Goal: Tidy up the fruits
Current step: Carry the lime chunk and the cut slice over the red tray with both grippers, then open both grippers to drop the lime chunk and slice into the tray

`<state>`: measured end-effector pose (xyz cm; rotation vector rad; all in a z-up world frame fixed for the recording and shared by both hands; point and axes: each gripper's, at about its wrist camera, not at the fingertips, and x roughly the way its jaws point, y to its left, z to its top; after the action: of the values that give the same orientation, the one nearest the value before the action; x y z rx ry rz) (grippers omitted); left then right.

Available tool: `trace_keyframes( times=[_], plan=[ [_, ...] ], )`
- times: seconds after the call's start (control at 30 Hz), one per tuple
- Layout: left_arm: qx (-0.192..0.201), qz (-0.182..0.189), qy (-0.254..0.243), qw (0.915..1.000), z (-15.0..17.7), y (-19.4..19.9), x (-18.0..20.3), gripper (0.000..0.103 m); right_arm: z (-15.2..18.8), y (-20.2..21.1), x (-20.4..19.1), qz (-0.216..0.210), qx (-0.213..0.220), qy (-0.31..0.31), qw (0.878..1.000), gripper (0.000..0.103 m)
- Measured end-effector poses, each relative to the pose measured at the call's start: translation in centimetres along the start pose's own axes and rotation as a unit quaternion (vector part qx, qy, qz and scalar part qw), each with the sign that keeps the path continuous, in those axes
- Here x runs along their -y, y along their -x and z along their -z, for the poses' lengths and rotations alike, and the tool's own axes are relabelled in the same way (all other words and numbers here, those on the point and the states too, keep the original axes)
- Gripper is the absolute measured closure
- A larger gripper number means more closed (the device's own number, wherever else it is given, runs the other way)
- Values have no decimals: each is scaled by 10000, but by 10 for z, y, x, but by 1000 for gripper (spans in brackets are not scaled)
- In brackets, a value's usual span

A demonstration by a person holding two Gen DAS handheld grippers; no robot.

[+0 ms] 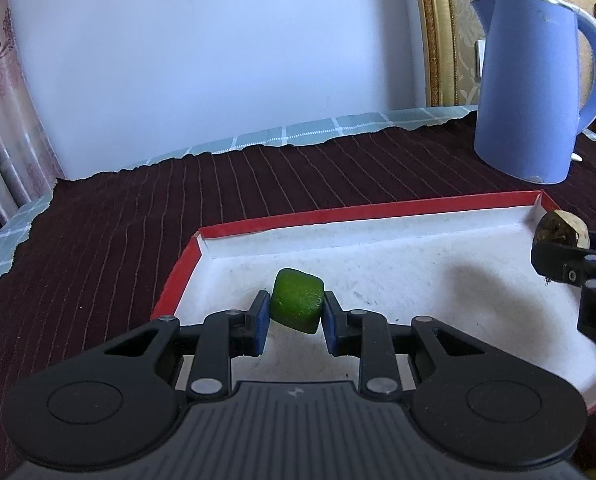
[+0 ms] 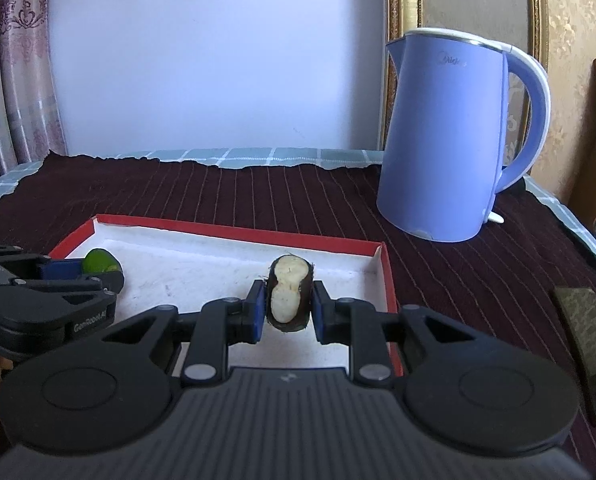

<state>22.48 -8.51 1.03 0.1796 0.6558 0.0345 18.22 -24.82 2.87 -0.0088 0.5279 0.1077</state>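
Observation:
My left gripper [image 1: 296, 312] is shut on a small green fruit [image 1: 297, 300], held above the left part of a shallow red-rimmed white box [image 1: 254, 226]. My right gripper [image 2: 288, 310] is shut on a dark-skinned fruit with pale cut flesh [image 2: 286, 294], over the right part of the same box [image 2: 234, 234]. In the right wrist view the left gripper [image 2: 94, 272] and the green fruit [image 2: 96, 262] show at the left edge. In the left wrist view the right gripper [image 1: 558, 248] and its dark fruit [image 1: 558, 230] show at the right edge.
A blue electric kettle [image 2: 446, 140] stands behind the box at the back right, also in the left wrist view [image 1: 534, 92]. A dark red striped cloth [image 2: 258, 196] covers the table. A dark flat object [image 2: 590, 336] lies at the right edge. A wall stands behind.

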Motion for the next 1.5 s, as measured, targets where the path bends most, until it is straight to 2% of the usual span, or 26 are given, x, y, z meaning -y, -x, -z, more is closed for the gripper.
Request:
trace_keyframes(
  times=[0.3,0.37,0.43,0.47,0.5,0.53,0.57,0.6,0.7,0.77,0.8,0.93,1.2,1.33,1.5],
  plan=[
    [-96,-135,-26,9999,-13,-21,7,76,-5,-21,4,103,-115,-126,9998,80],
    [-128,-171,-30,9998,-15,-25,9,76,-6,-25,6,172,-119,-138,9997,77],
    [-127,-185,-30,9997,-16,-27,10,76,-7,-27,8,203,-139,-194,9995,66],
    [-135,-192,-42,9997,-15,-28,10,76,-7,-27,9,211,-126,-230,9994,55],
    [-141,-191,-63,9997,-14,-28,11,76,-7,-26,10,218,-110,-231,9994,48],
    [-145,-194,-84,9997,-13,-27,11,76,-6,-24,9,230,-91,-210,9995,45],
    [-158,-217,-85,9996,-12,-26,12,75,-5,-22,9,250,-64,-189,9995,35],
    [-173,-202,-76,9996,-11,-26,11,74,-3,-19,8,302,-16,-184,9994,21],
    [-268,-117,48,9996,-9,-25,7,66,-1,-10,7,482,116,-219,9985,1],
    [-244,-101,123,9996,-8,-21,4,36,0,-5,7,533,121,-290,9981,0],
    [-175,-142,133,9997,-7,-18,4,31,1,-4,8,532,79,-316,9981,0],
    [107,-350,-37,9993,-4,-1,6,31,3,4,7,480,3,-400,9980,0],
    [279,-287,111,9991,13,36,-3,31,15,32,-7,658,-7,-124,9978,0],
    [409,-402,102,9983,27,52,-7,31,31,52,-8,566,206,-173,9980,0],
    [439,-349,268,9981,42,64,-16,31,49,66,-15,629,299,-212,9973,0]
  ],
)
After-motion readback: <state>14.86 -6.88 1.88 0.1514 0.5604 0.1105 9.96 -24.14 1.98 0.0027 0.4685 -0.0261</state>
